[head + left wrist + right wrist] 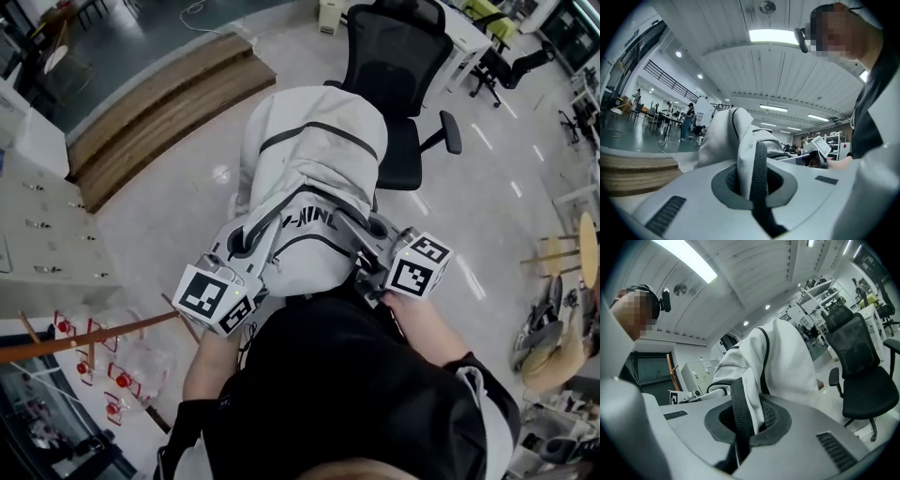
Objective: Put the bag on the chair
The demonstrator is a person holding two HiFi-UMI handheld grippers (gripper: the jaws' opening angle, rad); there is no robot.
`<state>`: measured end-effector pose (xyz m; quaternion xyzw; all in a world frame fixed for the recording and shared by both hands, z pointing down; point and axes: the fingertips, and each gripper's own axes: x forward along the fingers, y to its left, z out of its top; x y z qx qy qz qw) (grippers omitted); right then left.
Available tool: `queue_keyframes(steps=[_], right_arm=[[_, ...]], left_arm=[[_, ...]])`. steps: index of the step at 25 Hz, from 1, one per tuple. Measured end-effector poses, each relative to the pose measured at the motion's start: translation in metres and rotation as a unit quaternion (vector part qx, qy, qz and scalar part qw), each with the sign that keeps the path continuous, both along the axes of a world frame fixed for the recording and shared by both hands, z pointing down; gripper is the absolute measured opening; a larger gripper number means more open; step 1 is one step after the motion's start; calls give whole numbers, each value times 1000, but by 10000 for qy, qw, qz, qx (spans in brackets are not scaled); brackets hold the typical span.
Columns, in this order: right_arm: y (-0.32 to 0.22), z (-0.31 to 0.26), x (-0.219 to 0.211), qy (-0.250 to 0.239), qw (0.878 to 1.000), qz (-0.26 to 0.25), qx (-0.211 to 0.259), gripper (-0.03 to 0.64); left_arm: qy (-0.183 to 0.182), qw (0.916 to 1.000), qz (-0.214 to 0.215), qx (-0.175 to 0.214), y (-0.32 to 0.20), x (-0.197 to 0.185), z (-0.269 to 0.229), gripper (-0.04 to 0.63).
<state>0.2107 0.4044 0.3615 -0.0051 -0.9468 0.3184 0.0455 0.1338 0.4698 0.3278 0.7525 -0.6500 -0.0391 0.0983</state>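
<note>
Both of my grippers were clamped on the bag [314,178], a pale grey backpack with black trim. It hung in the air above the floor [187,206], in front of the person carrying the rig.

The left gripper [242,246] had its jaws closed tight on a black strap [759,171] at the bag's near end. In the left gripper view the webbing ran up out of the pinch, with grey fabric pressed beside it. The right gripper [373,228] held a second strap [739,411] the same way, its jaws shut on black webbing and a fold of white cloth.

The two grippers sat side by side and level, with the bag's near end between them and its bulk stretching away from me. The left marker cube [217,298] and the right marker cube [419,264] both faced the head camera.

The chair [401,66], a black mesh office chair with armrests, stood just beyond the bag's far end. From the head view the bag overlapped its seat. The right gripper view showed the chair off to the right, with the bag clear of the seat and not yet on it.

Broad wooden steps [159,112] lay across the floor to the left of the bag.
</note>
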Motion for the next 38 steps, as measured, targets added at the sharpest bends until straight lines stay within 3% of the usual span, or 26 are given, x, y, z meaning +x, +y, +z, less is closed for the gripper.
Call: queue_keyframes(steps=[7,13,21,29,35,38], right_arm=[[2,14,-68,255,9977,-630,-63,29],[-35,27,-124,105,9969,-764,-125,29],[-135,25,-176,-158,9993,-342,-76,29],[-228,5,-196,-440,9988,174,141,29],[-253,4,-206,-360,9968,679,209,29],[-282,8,-218,-169,9948,983,200,29]], left_arm=[[217,9978,-630,-15,9,-61,14,17],[266,9970,-722,-103,-29,-116,25,17],[158,9990,-287,-288,-135,-176,22,17],[99,9992,250,-294,-236,-204,7,17],[7,9969,769,-179,-274,-220,5,17],[135,9940,1070,-204,-310,-236,13,17]])
